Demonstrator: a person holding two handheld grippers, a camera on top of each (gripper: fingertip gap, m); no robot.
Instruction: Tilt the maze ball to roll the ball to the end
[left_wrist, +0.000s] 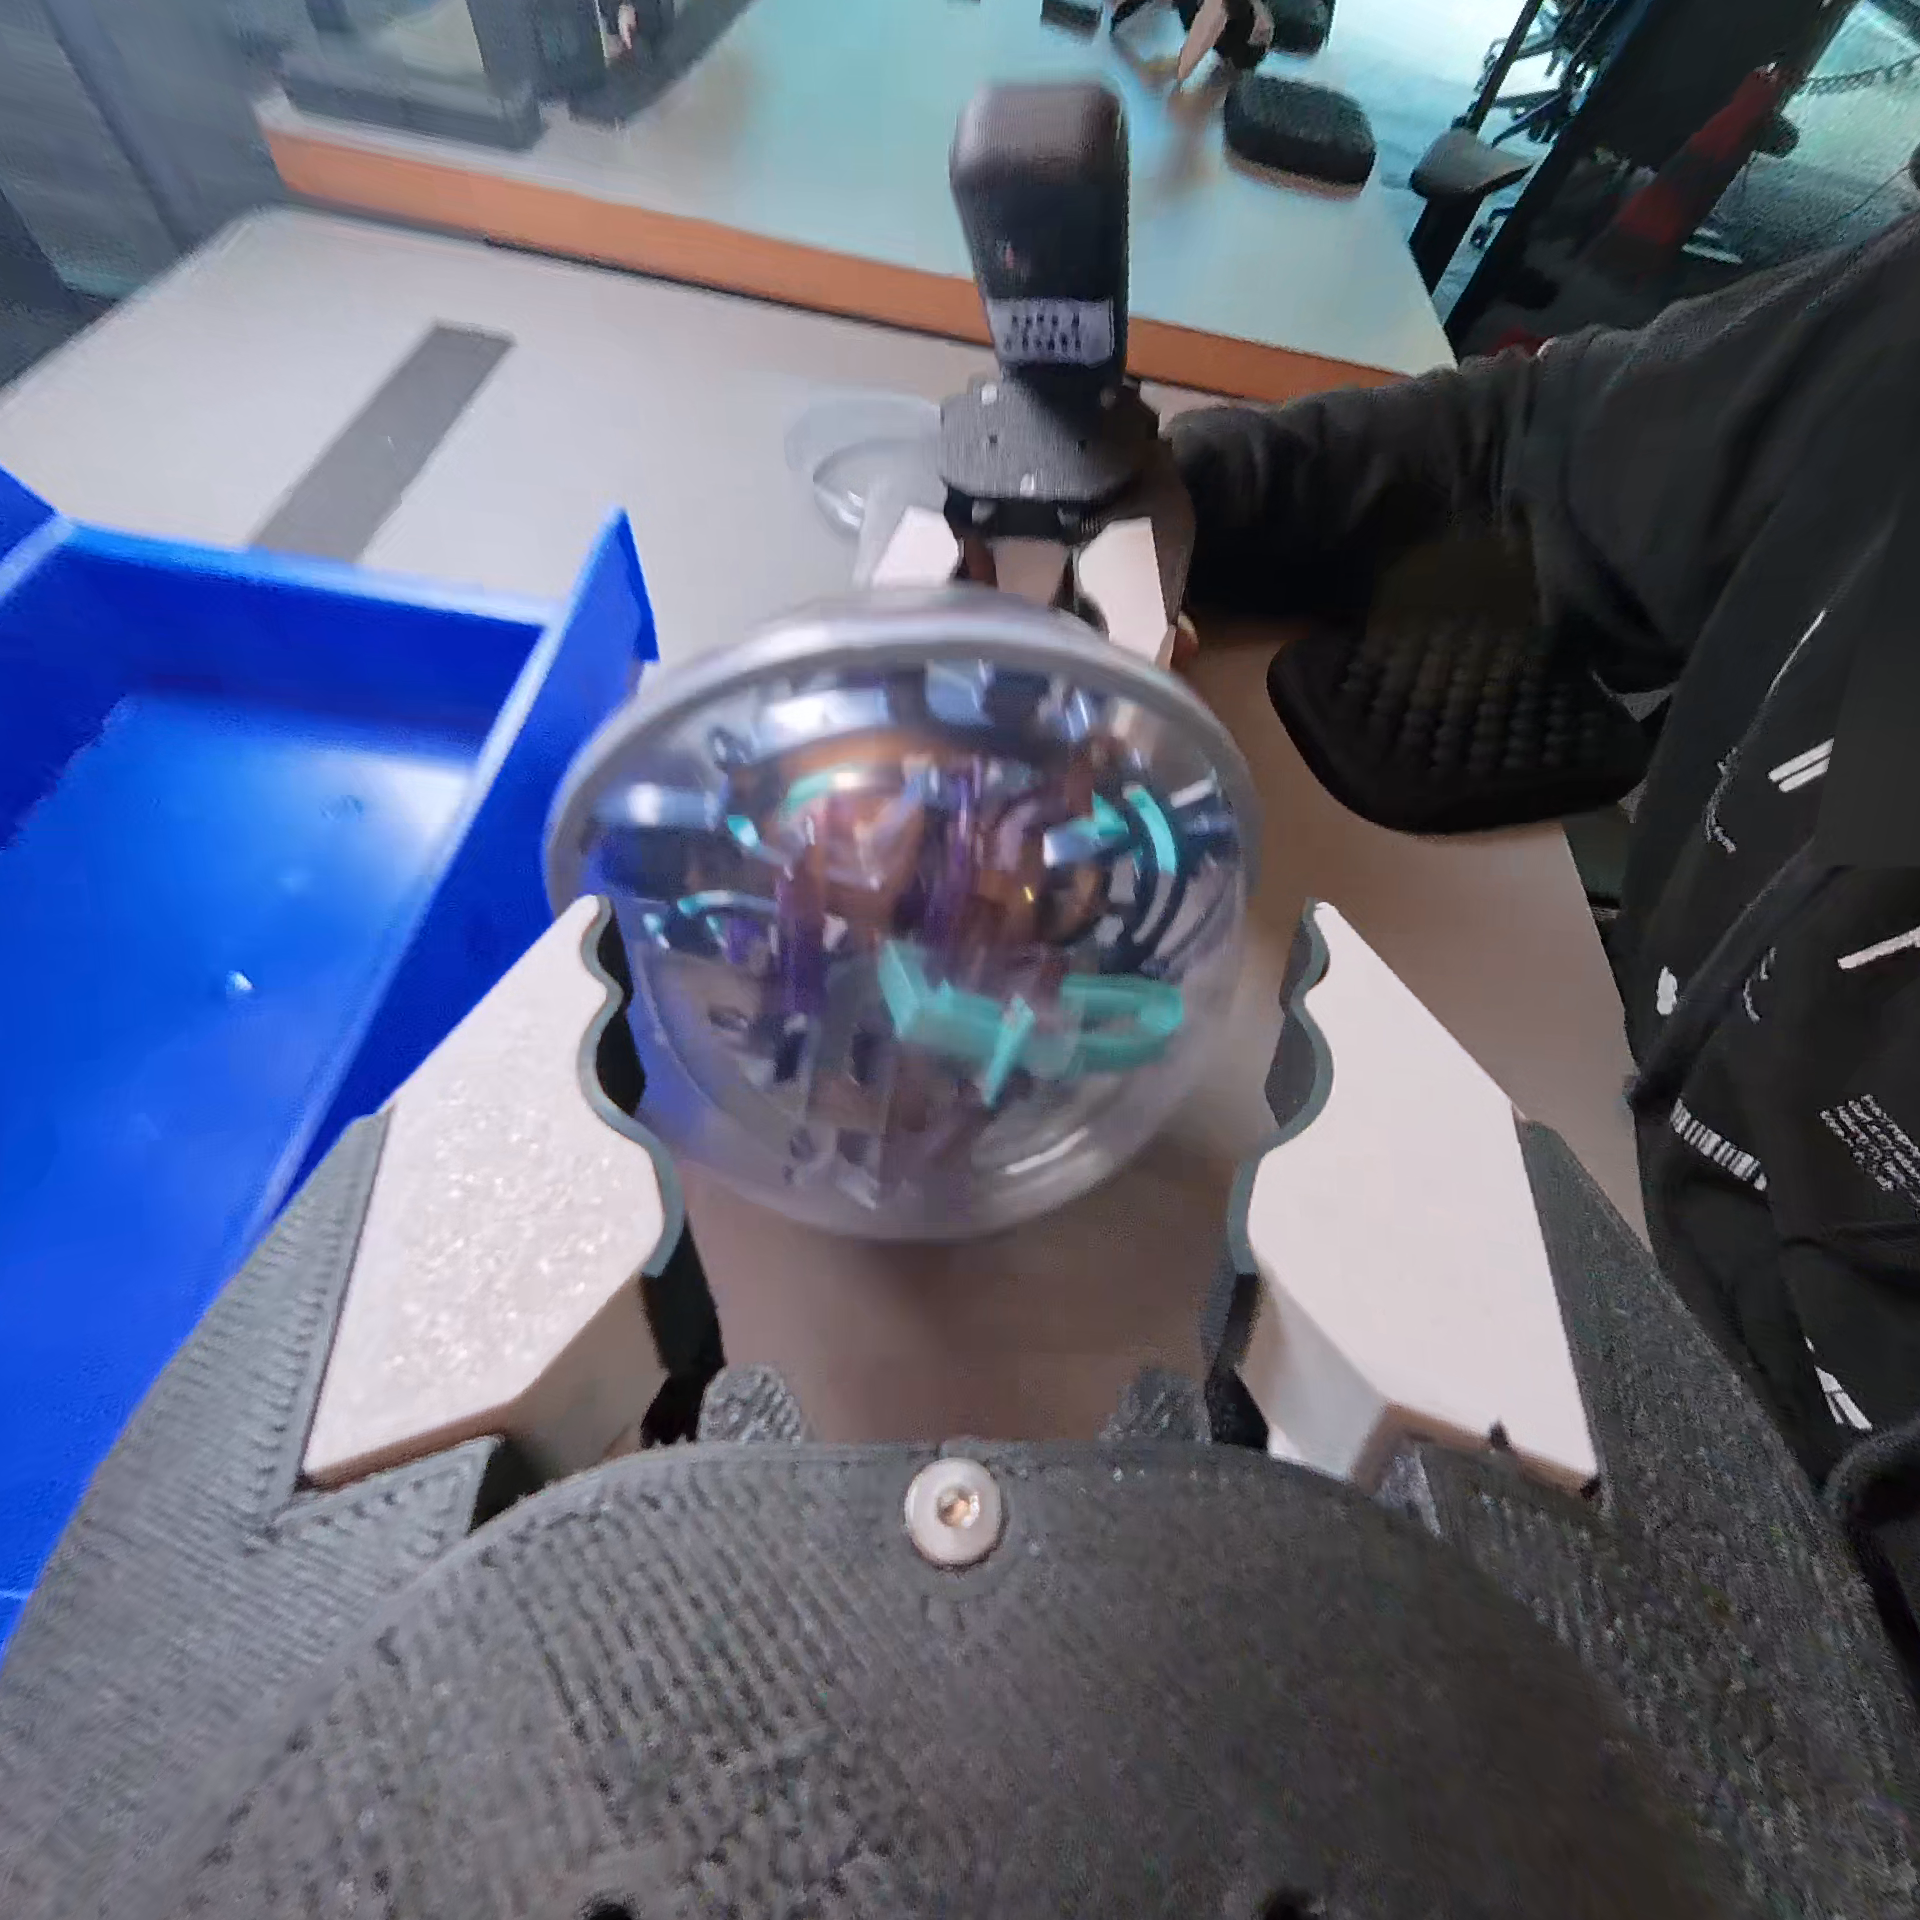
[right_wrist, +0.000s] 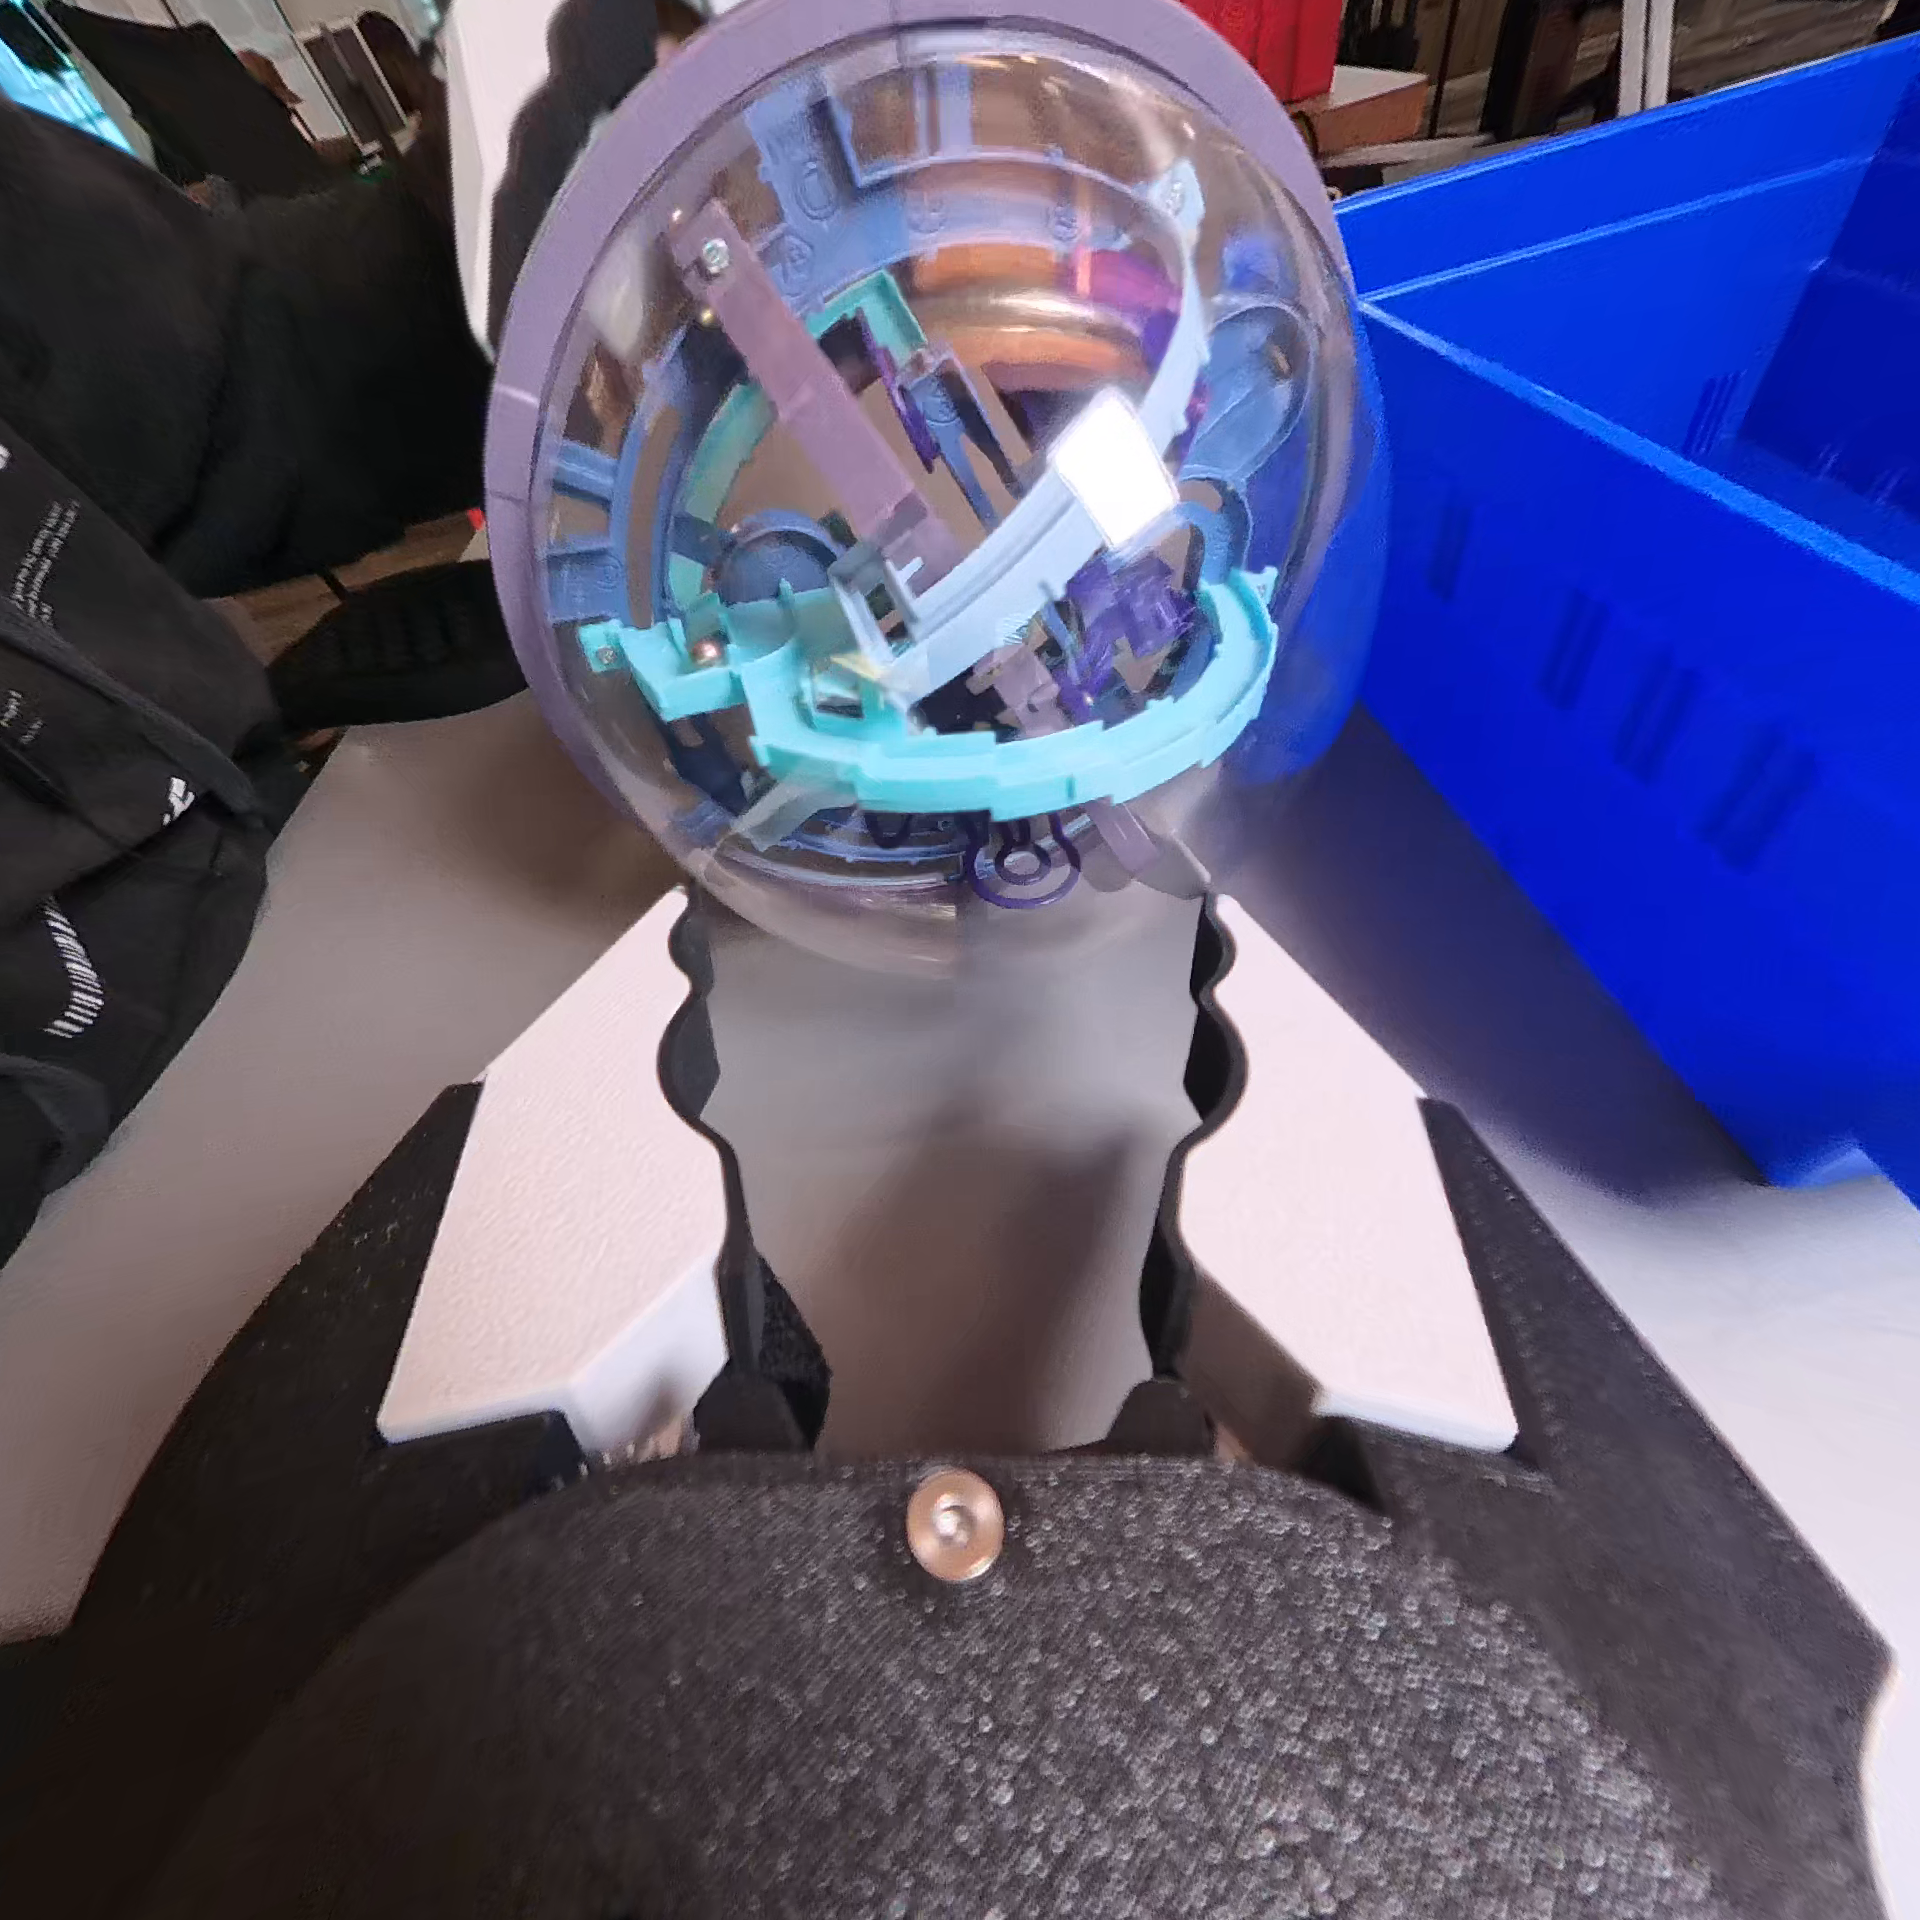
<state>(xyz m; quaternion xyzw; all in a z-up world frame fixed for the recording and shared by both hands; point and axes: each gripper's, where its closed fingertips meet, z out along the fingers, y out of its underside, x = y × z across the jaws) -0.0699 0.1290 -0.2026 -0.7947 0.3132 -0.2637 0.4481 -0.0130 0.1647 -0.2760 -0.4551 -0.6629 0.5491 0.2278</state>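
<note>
The maze ball (left_wrist: 904, 914) is a clear sphere with a grey ring round its middle and teal, purple and grey tracks inside. It is held up above the table between both grippers. My left gripper (left_wrist: 956, 935) has its fingers around the lower half of the ball. My right gripper (right_wrist: 945, 914) holds the opposite side of the maze ball (right_wrist: 925, 499) at its fingertips. The right gripper also shows beyond the ball in the left wrist view (left_wrist: 1039, 561). I cannot pick out the small rolling ball inside.
A blue plastic bin (left_wrist: 260, 831) stands on the pale table (left_wrist: 623, 416) close beside the ball, at the right in the right wrist view (right_wrist: 1662, 623). A clear plastic cup-like piece (left_wrist: 852, 457) lies behind the right gripper. A person's black sleeve (left_wrist: 1455, 520) holds that gripper.
</note>
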